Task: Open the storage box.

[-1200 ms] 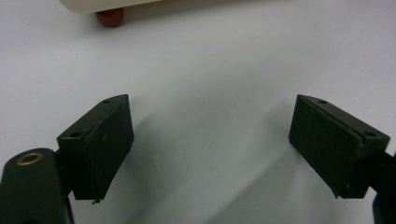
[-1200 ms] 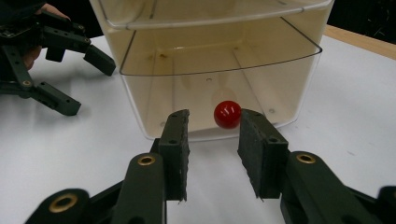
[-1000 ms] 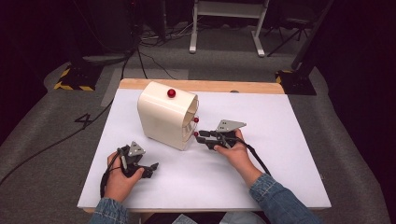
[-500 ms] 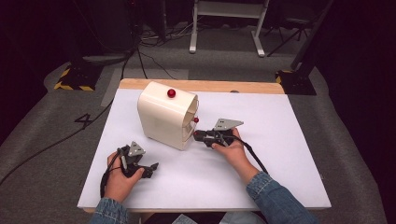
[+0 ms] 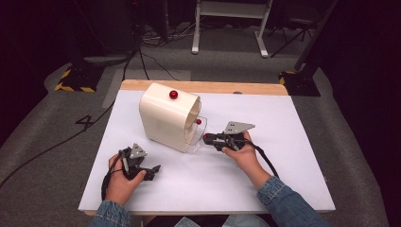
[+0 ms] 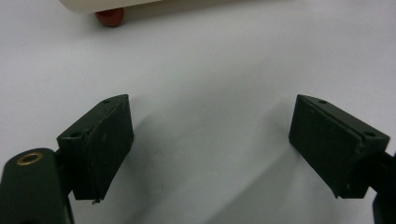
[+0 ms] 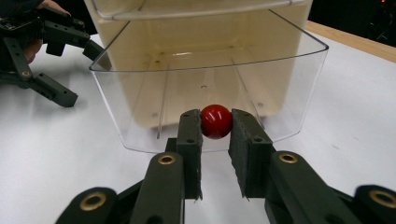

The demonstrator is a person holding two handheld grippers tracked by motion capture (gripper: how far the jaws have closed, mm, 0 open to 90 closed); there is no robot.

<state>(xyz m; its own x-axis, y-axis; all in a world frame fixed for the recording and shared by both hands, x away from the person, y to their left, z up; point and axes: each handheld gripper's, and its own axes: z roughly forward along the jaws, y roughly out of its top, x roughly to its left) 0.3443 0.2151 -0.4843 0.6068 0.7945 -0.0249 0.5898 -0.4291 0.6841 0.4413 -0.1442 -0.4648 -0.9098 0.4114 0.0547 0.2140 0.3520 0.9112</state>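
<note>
A cream cabinet (image 5: 165,118) stands on the white table (image 5: 283,179), with a red knob (image 5: 173,94) on its top and another (image 5: 198,121) on its front. Its clear bottom drawer (image 7: 210,79) sticks out a little. My right gripper (image 7: 216,125) is shut on that drawer's red ball knob (image 7: 216,121), a pad pressed against each side. From above, the right gripper (image 5: 208,138) points left at the drawer's front (image 5: 194,142). My left gripper (image 5: 153,169) rests low over the table at the front left, and its jaws (image 6: 210,144) are wide open with nothing between them.
A second clear drawer (image 7: 187,9) sits above the one pulled out. A red foot (image 6: 110,16) shows under the cabinet's base. The table's wooden far edge (image 5: 203,86) lies behind the cabinet. Cables trail from both grippers toward the person.
The right gripper has shifted slightly to the right at the drawer's front. The left hand and its gripper have kept still.
</note>
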